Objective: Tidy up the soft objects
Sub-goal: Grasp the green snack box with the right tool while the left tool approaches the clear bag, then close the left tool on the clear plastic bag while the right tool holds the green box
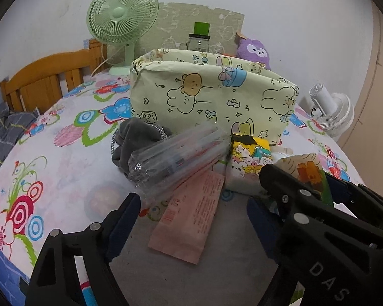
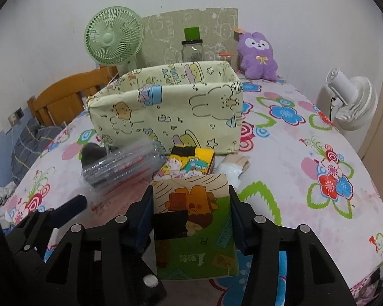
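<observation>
White capital letters "DAS" stand on the black body of the right gripper, low at the right edge of the left wrist view. The green tissue pack clamped between that gripper's fingers carries a large white "1" with two Chinese characters beside it, printed upside down as seen from the right wrist; the characters are too small to make out. The pink flat packet on the bed has columns of fine print and a red mark near its lower end, none of it readable. The storage box shows some slanted lettering on its inner wall, too blurred to read.
</observation>
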`<move>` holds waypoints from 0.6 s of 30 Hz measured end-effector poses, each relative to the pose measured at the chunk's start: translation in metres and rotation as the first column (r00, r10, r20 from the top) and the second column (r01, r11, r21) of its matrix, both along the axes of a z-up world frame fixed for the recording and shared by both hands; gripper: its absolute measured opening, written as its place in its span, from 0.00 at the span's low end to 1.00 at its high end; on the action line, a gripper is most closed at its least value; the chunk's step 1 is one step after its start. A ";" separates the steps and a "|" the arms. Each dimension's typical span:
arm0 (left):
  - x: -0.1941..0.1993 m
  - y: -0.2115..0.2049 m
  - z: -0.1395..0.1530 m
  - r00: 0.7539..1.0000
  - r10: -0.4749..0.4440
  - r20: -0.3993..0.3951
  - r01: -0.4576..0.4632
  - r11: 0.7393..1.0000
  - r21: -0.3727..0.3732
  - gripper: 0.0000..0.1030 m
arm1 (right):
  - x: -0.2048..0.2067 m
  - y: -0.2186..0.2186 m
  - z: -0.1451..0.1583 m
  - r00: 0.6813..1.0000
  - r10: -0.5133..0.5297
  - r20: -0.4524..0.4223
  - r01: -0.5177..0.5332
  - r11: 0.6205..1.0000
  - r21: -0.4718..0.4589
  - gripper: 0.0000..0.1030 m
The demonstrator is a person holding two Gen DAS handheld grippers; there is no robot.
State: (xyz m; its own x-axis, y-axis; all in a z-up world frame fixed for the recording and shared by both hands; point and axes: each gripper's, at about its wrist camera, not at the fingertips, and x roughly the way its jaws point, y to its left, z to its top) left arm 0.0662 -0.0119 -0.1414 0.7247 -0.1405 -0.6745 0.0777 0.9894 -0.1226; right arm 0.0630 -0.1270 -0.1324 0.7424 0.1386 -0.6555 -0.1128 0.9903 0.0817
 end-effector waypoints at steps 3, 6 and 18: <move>0.002 0.001 -0.001 1.000 0.000 -0.004 0.000 1.000 -0.002 0.81 | 0.004 0.002 -0.001 1.000 0.001 -0.004 -0.001 1.000 -0.003 0.54; 0.005 0.001 -0.005 1.000 -0.004 -0.025 0.004 1.000 -0.010 0.76 | 0.008 0.004 -0.004 1.000 0.003 -0.016 -0.003 1.000 -0.005 0.54; -0.002 -0.003 -0.007 0.999 0.028 -0.026 -0.027 0.999 0.043 0.48 | 0.012 0.008 -0.012 0.999 0.011 -0.042 -0.012 1.000 -0.011 0.54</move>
